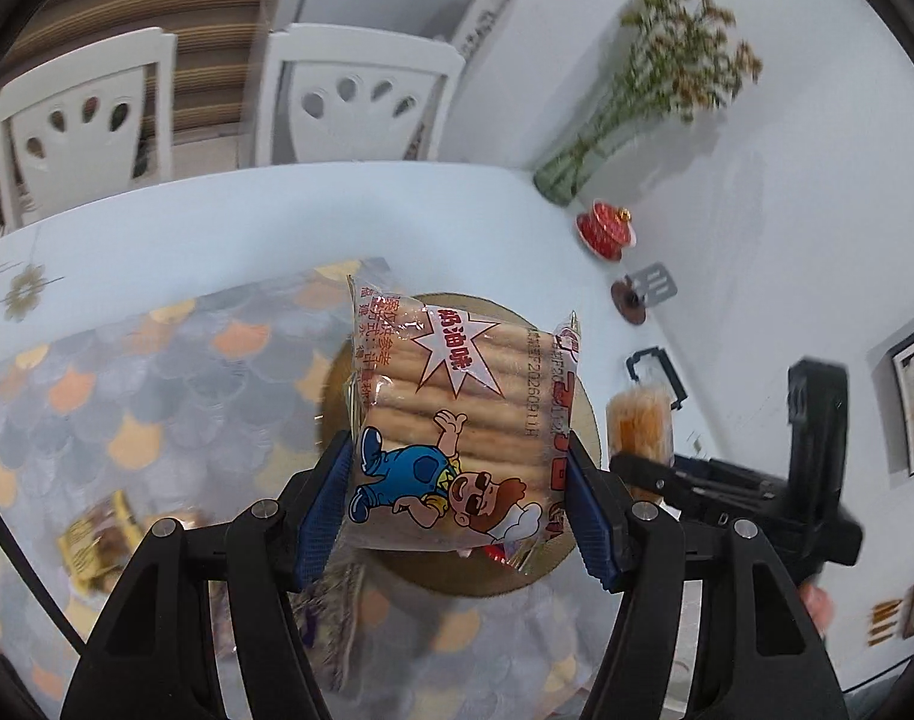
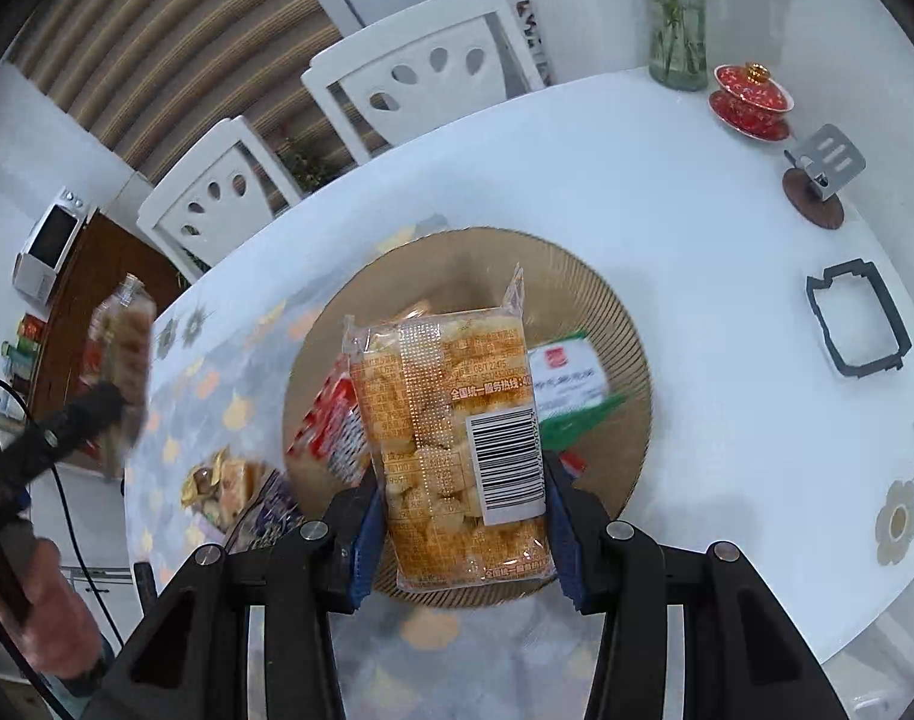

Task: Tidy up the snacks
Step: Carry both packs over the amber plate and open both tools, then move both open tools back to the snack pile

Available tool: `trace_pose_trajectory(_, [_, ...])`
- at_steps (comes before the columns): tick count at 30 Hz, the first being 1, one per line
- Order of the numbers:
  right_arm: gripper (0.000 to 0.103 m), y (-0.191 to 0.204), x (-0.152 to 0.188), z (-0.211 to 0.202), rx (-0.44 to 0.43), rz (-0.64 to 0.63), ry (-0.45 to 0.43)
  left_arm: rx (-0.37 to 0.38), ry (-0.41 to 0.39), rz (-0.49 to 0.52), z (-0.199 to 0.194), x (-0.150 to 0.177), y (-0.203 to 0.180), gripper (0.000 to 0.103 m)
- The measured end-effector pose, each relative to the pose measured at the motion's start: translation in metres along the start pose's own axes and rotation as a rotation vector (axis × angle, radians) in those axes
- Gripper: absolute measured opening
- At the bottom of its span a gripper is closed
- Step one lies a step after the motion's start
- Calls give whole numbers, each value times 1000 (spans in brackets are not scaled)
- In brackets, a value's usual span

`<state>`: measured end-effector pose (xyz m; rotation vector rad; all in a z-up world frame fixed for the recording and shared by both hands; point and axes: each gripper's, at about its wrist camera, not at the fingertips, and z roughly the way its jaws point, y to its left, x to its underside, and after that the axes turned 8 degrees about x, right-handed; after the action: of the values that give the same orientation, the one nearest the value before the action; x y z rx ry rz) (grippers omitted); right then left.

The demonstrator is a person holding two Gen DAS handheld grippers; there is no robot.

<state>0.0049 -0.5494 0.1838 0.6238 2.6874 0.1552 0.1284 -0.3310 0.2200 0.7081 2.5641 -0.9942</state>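
My left gripper point(image 1: 460, 480) pinches biscuit pack point(image 1: 457, 414) over tray point(image 1: 583, 420) | right gripper point(image 2: 463, 531) pinches puff pack point(image 2: 457, 438) above it | tray at 12 holds three packets | candies point(image 2: 222, 486) at 9 remain

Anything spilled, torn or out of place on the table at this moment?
Nothing stands out. Both packets look intact: the biscuit pack in the left gripper, the orange snack pack in the right gripper, above the round tray.
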Motion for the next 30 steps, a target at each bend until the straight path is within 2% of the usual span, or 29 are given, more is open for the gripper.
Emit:
trace_pose_trajectory(12, [46, 3, -57, 46, 53, -48, -8, -39, 114, 66, 78, 2, -18, 63])
trace_pose_trajectory(14, [47, 2, -64, 55, 43, -44, 7, -18, 129, 82, 87, 5, -19, 68])
trace_pose_trajectory(15, [49, 0, -68, 60, 27, -40, 17, -20, 131, 87, 90, 7, -19, 79])
trace_pose_trajectory(17, [59, -5, -71, 63, 15, -24, 23, -47, 144, 105, 95, 10, -19, 82])
trace_pose_trajectory(19, [61, -11, -72, 59, 12, -20, 12, -57, 151, 103, 95, 15, -17, 82])
trace_pose_trajectory(21, [61, -15, -70, 54, 21, -15, 2, -38, 148, 86, 90, 18, -13, 82])
trace_pose_trajectory(30, [61, -13, -45, 47, -21, 6, 46, -18, 75, 26, 50, 31, 6, 82])
